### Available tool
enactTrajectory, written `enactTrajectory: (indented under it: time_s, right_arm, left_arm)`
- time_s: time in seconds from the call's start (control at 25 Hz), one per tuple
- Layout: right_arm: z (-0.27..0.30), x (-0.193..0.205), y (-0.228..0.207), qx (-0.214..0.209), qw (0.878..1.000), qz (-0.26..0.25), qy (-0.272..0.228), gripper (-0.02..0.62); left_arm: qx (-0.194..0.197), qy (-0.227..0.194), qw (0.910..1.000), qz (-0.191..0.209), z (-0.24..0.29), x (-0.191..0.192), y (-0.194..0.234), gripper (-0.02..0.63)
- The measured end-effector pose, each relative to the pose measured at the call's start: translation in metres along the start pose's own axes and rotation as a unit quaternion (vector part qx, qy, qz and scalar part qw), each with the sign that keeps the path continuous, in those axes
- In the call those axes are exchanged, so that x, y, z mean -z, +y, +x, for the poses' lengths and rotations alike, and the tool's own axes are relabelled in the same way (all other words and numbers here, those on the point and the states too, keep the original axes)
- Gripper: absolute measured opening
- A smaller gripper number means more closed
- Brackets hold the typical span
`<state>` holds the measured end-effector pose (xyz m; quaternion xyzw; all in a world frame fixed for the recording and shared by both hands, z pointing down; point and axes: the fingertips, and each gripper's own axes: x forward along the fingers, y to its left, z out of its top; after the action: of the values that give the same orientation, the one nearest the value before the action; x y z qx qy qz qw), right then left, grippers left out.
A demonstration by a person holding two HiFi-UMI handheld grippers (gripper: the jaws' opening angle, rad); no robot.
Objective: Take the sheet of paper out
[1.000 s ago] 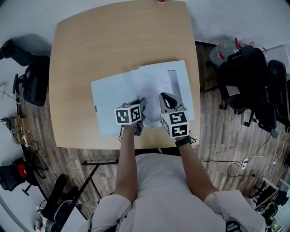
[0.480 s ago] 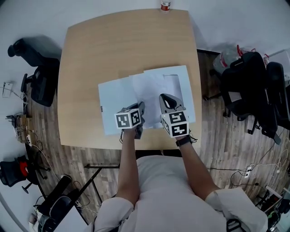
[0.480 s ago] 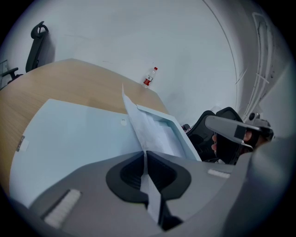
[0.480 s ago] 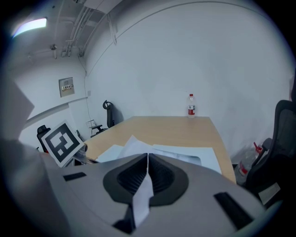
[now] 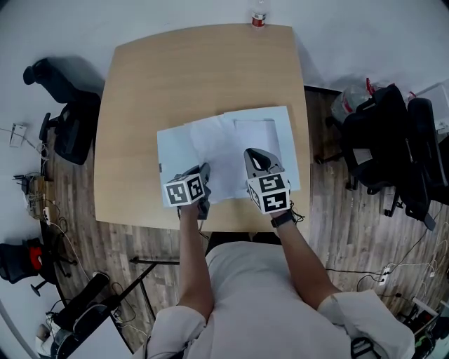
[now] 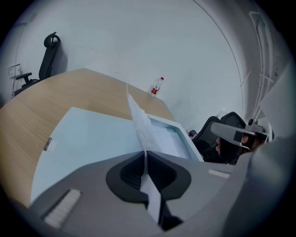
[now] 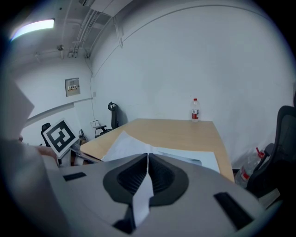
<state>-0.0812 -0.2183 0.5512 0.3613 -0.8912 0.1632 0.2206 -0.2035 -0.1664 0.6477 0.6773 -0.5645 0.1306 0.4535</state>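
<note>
We look down on a wooden desk (image 5: 175, 77) where a pale blue folder (image 5: 172, 151) lies open near the front edge, with the white sheet of paper (image 5: 217, 151) spread over its middle. The left claw (image 5: 202, 170) is clamped on the near edge of the sheet. In the left gripper view its jaws meet on a thin strip of paper (image 6: 138, 122), which rises edge-on and hides part of the folder (image 6: 83, 134) behind it. The right claw (image 5: 254, 154) is likewise closed on the sheet; in the right gripper view the paper (image 7: 122, 144) runs out from between the pressed jaws. From above, each claw covers the spot where it pinches, and the marker cubes (image 5: 184, 191) hide most of both hands. We cannot tell whether the far edge of the sheet lies free or is tucked into the folder. A paler rectangle (image 5: 256, 133) on the folder's right half is too faint to identify. A small bottle (image 5: 258, 17) stands at the far desk edge, cut off by the frame. Dark office chairs (image 5: 66, 119) sit off to the sides.
</note>
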Motion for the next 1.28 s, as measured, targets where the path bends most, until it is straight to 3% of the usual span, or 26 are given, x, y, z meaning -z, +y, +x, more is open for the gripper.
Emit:
enactTrajectory:
  time_s: [0.36, 0.76, 1.0, 1.28]
  right_arm:
    - [-0.018, -0.004, -0.009, 0.002, 1.000, 0.007, -0.018, 0.014]
    - [-0.055, -0.033, -0.016, 0.002, 0.998, -0.022, -0.062, 0.014]
    - [-0.089, -0.062, -0.023, 0.012, 0.994, -0.036, -0.102, 0.014]
    - [-0.134, -0.101, -0.019, 0.012, 0.985, -0.059, -0.160, 0.014]
  left_arm:
    - [-0.030, -0.052, 0.9982, 0.012, -0.042, -0.022, 0.000, 0.009]
    - [-0.043, -0.135, 0.9878, 0.063, -0.076, -0.060, -0.048, 0.009]
    - [-0.052, -0.188, 0.9741, 0.114, -0.096, -0.088, -0.091, 0.009]
    - [-0.055, -0.263, 0.9470, 0.176, -0.120, -0.118, -0.155, 0.009]
